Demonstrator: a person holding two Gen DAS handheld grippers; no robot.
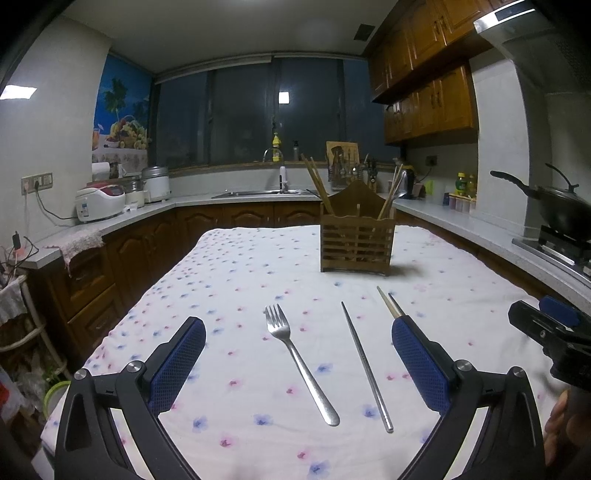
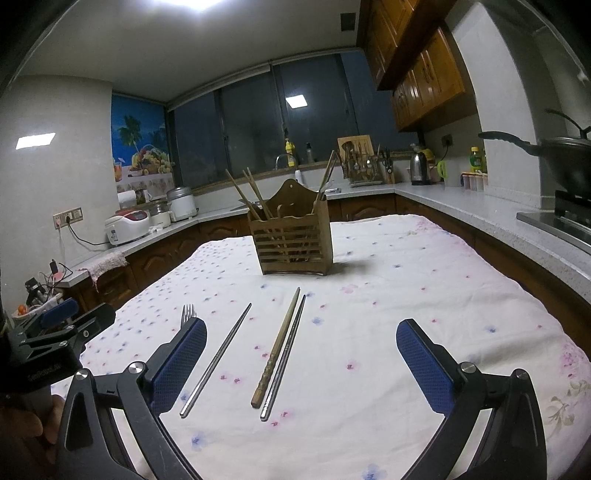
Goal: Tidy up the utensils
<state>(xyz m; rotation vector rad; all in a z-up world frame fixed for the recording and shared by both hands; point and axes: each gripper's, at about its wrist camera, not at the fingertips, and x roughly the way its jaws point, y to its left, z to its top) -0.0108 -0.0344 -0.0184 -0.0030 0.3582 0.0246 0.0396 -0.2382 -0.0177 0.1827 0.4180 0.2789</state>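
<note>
Dark windows (image 1: 258, 114), wooden cabinets (image 1: 428, 99), grey countertop (image 2: 461, 206), ceiling light (image 2: 192, 2)

One fork (image 1: 297, 356); three loose chopsticks (image 2: 216, 357); one holder (image 2: 291, 239)

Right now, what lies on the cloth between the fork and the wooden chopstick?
One metal chopstick lies alone between the fork and the wooden chopstick. The right wrist view shows it; the second metal chopstick lies on the wooden one's far side.

Both wrist views look forward, low and close over the cloth-covered surface (image 1: 236, 266), the left beside the right; they share the wooden utensil holder (image 2: 293, 236) and the kitchen window.
</note>
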